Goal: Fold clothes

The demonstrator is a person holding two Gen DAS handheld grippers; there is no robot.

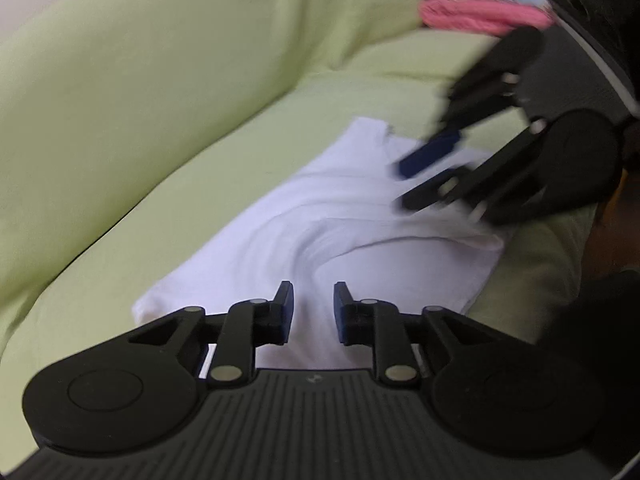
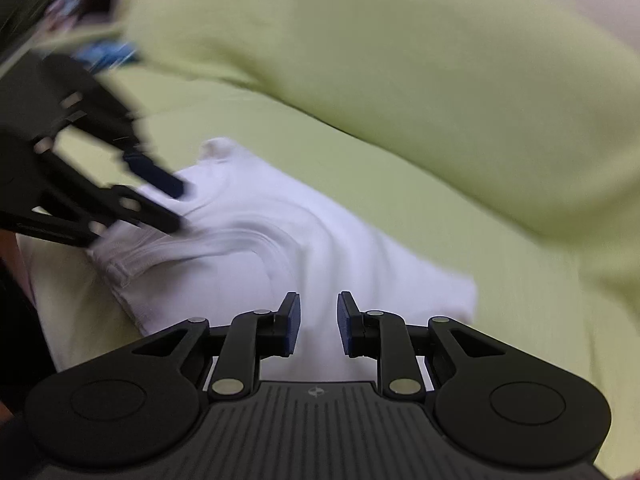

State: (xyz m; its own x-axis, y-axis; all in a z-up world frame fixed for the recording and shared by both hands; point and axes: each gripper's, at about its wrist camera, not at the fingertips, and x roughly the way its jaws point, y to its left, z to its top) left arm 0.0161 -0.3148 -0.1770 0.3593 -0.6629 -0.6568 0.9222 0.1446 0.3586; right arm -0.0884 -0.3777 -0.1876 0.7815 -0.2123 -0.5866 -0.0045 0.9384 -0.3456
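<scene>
Both the left gripper (image 1: 313, 294) and right gripper (image 2: 318, 304) have jaws slightly apart, gripping nothing, angled down over the folded white cotton garment (image 1: 328, 240) lying on the pale green sofa seat (image 1: 140, 216), right one at 2 o'clock.

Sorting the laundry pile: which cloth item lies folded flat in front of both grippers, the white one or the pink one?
The white folded garment, flat on the green cover; the pink knit item sits bunched far behind.

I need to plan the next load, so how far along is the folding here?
Done, it seems: the white garment lies folded into a compact rectangle on the green sofa. In hand: nothing; the left tongs and right tongs are both open and empty above it. Left: possibly a pink item farther back, though blur hides whether it still needs folding.
</scene>
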